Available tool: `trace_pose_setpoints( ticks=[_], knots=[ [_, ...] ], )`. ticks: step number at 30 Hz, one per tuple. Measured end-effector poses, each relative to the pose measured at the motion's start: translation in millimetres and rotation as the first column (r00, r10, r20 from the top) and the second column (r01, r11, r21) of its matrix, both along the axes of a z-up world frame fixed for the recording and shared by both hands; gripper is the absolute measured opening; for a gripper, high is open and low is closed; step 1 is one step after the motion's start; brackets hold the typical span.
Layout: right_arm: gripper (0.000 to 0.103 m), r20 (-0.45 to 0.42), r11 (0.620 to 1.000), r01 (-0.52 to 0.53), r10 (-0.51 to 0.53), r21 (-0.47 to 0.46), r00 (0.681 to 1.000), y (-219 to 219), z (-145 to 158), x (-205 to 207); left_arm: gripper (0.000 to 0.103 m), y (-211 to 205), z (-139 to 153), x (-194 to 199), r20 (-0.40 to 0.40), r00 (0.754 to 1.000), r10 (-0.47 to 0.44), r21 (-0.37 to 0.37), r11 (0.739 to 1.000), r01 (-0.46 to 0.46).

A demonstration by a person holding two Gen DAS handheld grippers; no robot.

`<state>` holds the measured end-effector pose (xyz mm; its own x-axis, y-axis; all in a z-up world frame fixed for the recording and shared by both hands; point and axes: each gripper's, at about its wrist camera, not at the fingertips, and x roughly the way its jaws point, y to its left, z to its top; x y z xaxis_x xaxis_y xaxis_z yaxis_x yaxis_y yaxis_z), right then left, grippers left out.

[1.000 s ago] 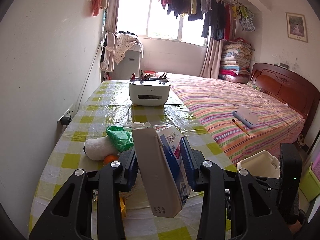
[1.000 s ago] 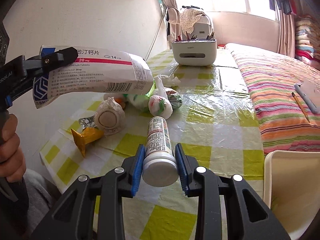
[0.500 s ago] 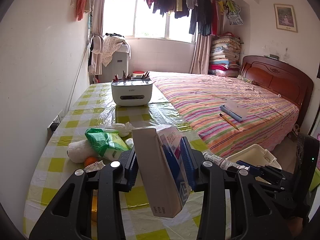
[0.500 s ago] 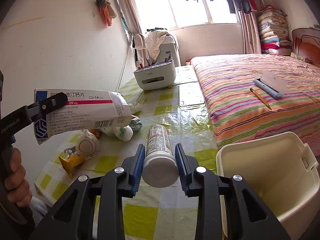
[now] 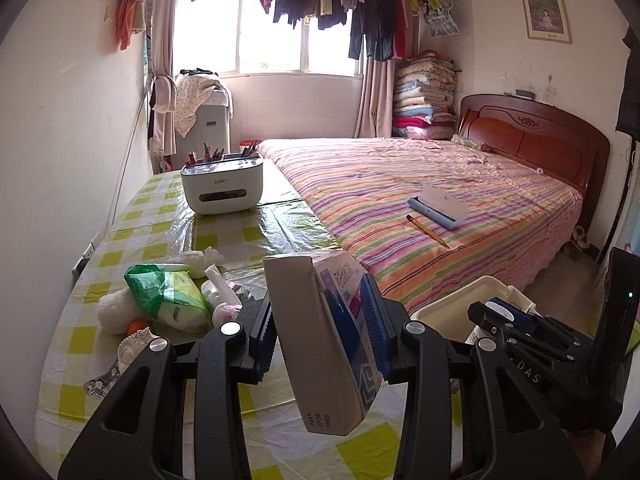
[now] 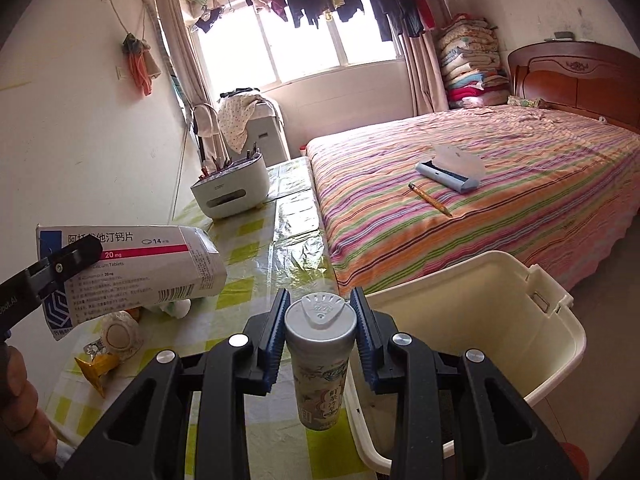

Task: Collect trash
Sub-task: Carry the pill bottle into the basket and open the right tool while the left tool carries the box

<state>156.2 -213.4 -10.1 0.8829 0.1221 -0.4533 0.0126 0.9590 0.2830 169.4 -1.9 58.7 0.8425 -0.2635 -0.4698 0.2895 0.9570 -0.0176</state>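
Observation:
My left gripper is shut on a white and blue medicine box, held above the checked table; the box also shows in the right wrist view. My right gripper is shut on a white tube bottle, which hangs cap up at the table's edge, beside the cream bin. The bin stands off the table's right side, open and empty. More trash lies on the table: a green packet, a white wad, a yellow wrapper.
A white organiser box with pens stands at the table's far end. A striped bed with a pencil and a blue case lies to the right. A wall runs along the table's left side.
Both grippers have risen and moved right with their loads. The right gripper has tilted the bottle from lying flat to hanging cap up beside the bin.

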Motion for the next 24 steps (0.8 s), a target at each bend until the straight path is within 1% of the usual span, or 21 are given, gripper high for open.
trace_pose_setpoints(
  ticks=[5, 7, 12, 15, 24],
  knots=[
    [0.031, 0.021, 0.999, 0.038, -0.038, 0.022, 0.999, -12.0, 1.0, -5.3, 0.038, -13.5, -0.8, -0.1, 0.001, 1.000, -0.027, 0.005, 1.000, 0.027],
    [0.031, 0.047, 0.996, 0.090, -0.089, -0.019, 0.995, -14.0, 4.7, -9.9, 0.038, -20.1, -1.6, -1.0, 0.000, 0.999, -0.037, 0.015, 0.999, 0.037],
    [0.031, 0.114, 0.983, 0.168, -0.160, -0.068, 0.980, -20.2, 13.4, -20.3, 0.038, -34.4, -4.3, -2.6, -0.005, 0.998, -0.065, 0.024, 0.998, 0.065],
    [0.031, 0.122, 0.976, 0.203, -0.192, -0.082, 0.974, -25.4, 14.0, -21.4, 0.038, -42.8, -6.7, -2.8, -0.012, 0.997, -0.080, 0.029, 0.996, 0.080],
    [0.031, 0.112, 0.971, 0.238, -0.232, -0.039, 0.966, -45.4, 9.3, -23.8, 0.038, -63.9, -14.7, -3.8, -0.027, 0.993, -0.119, 0.047, 0.992, 0.120]
  ],
)
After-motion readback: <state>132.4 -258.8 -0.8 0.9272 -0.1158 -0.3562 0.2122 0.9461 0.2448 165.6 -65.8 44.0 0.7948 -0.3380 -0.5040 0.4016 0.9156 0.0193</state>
